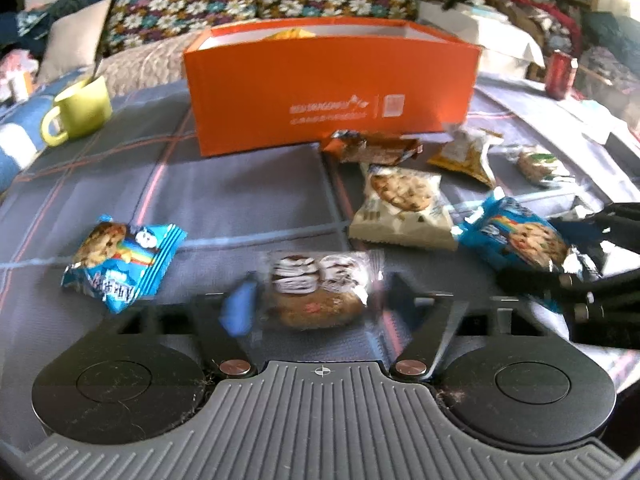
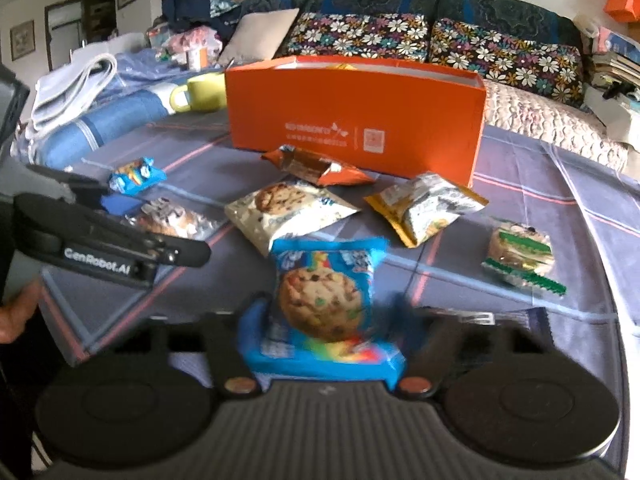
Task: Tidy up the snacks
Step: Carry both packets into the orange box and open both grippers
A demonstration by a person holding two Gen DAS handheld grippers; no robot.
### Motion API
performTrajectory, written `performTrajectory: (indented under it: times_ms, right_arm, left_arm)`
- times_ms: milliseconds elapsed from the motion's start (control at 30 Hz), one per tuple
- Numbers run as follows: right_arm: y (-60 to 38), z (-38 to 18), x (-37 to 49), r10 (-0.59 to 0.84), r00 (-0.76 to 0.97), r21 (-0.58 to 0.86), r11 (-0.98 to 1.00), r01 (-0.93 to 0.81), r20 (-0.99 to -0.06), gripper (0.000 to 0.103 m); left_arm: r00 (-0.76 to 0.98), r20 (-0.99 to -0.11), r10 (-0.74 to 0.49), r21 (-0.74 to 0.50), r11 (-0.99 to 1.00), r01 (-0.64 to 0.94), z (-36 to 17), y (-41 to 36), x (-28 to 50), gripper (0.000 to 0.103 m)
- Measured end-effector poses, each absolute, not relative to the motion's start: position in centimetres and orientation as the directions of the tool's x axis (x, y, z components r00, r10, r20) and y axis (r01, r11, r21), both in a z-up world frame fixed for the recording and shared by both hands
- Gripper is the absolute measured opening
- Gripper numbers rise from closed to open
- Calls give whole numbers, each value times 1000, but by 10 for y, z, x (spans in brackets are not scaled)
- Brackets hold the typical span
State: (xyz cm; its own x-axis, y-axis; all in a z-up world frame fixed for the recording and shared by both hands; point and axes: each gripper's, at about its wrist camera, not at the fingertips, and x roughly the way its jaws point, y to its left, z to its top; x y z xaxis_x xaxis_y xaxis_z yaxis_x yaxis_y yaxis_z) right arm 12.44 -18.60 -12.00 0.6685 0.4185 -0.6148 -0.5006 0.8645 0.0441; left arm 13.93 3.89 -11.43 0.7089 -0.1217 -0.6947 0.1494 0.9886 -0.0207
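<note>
My left gripper [image 1: 312,296] is shut on a clear-wrapped iced cookie packet [image 1: 316,280] low over the plaid cloth. My right gripper [image 2: 328,312] is shut on a blue rainbow cookie pack [image 2: 324,280]; in the left wrist view it shows at the right edge. An open orange box [image 1: 332,92] [image 2: 352,120] stands upright at the back with something yellow inside. In front of it lie an orange-brown wrapper [image 2: 316,166], a white cookie pack [image 2: 288,208], a yellow pack [image 2: 424,208], a green-striped pack [image 2: 520,256] and a second blue pack [image 1: 120,260].
A yellow-green mug [image 1: 80,108] with a spoon stands left of the box, and a red can [image 1: 560,74] stands at the far right. A sofa with flowered cushions [image 2: 400,36] runs behind. Books and papers pile up at the right. A hand [image 2: 16,316] holds the left gripper.
</note>
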Motion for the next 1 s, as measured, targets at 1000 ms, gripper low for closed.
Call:
performTrajectory:
  times_ms: [1000]
  right_arm:
    - [-154, -23, 361, 513, 741, 177, 855, -488, -433, 56]
  left_arm:
    - [793, -582, -181, -150, 982, 115, -12, 78, 346, 25]
